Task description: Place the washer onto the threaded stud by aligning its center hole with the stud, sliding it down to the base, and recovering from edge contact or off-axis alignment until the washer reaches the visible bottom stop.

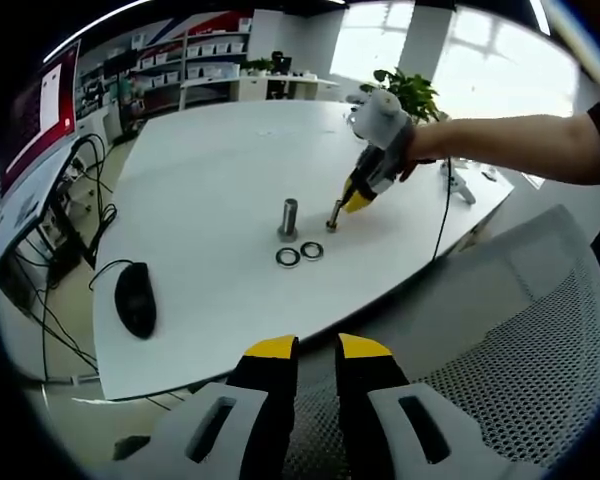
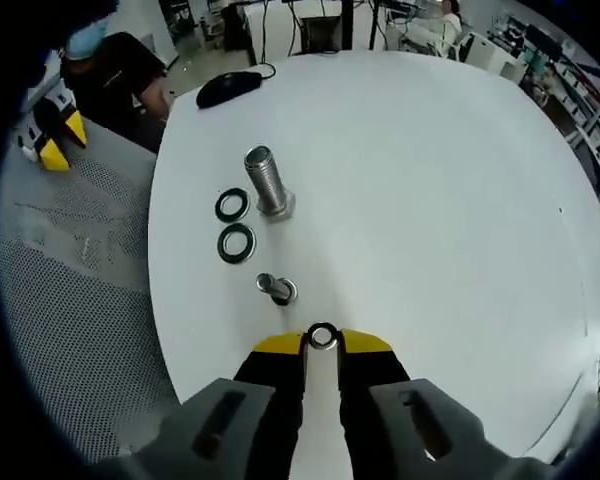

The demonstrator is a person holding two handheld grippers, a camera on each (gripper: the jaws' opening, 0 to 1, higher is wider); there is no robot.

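My right claw (image 2: pixel 322 342) pinches a small silver metal washer (image 2: pixel 322 336) just short of the small threaded steel stud (image 2: pixel 276 288) on the white desk (image 2: pixel 430 200); I judge seating undone. My left claw (image 1: pixel 316 352), slightly spread, holds nothing. Two dark rubber-rimmed washers (image 2: pixel 234 224) lie beside a larger bolt (image 2: pixel 265 180). No containers here.

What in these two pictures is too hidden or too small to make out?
- The small metal washer held in the right gripper: right gripper view, its lower rim is covered by the yellow tips.
- The short threaded stud: right gripper view, threads too small to read.
- The same stud in the left gripper view: the right gripper crowds it, so the gap cannot be judged.
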